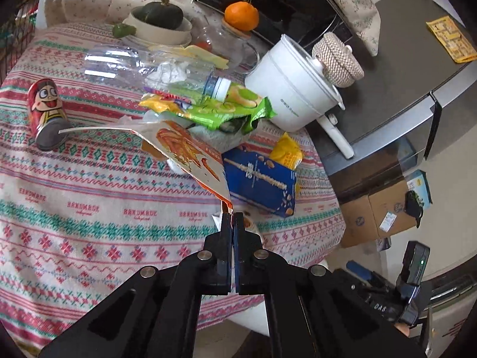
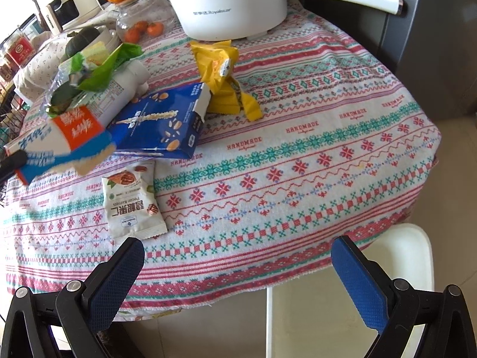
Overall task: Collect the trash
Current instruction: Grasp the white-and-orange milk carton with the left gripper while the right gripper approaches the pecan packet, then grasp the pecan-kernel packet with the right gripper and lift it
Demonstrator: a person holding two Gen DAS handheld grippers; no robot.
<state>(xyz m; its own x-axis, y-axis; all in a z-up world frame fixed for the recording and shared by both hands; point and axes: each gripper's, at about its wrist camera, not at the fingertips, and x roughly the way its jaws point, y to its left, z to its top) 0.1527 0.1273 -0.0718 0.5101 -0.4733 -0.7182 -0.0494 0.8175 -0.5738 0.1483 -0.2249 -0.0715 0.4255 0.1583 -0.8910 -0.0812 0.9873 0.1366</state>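
Patterned tablecloth (image 2: pixel 298 161) is carrying scattered wrappers; the left gripper (image 1: pixel 232 219) is clamping an orange-and-white noodle packet (image 1: pixel 190 152) by its corner (lifted off the cloth), while the right gripper (image 2: pixel 238 253) is hanging unclenched near a pecan packet (image 2: pixel 132 200).

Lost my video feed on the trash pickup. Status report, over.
Left gripper shut on orange-and-white wrapper, lifted off tablecloth. Right gripper open, empty. Pecan packet, blue box, yellow wrapper still on table. Nothing blocking.
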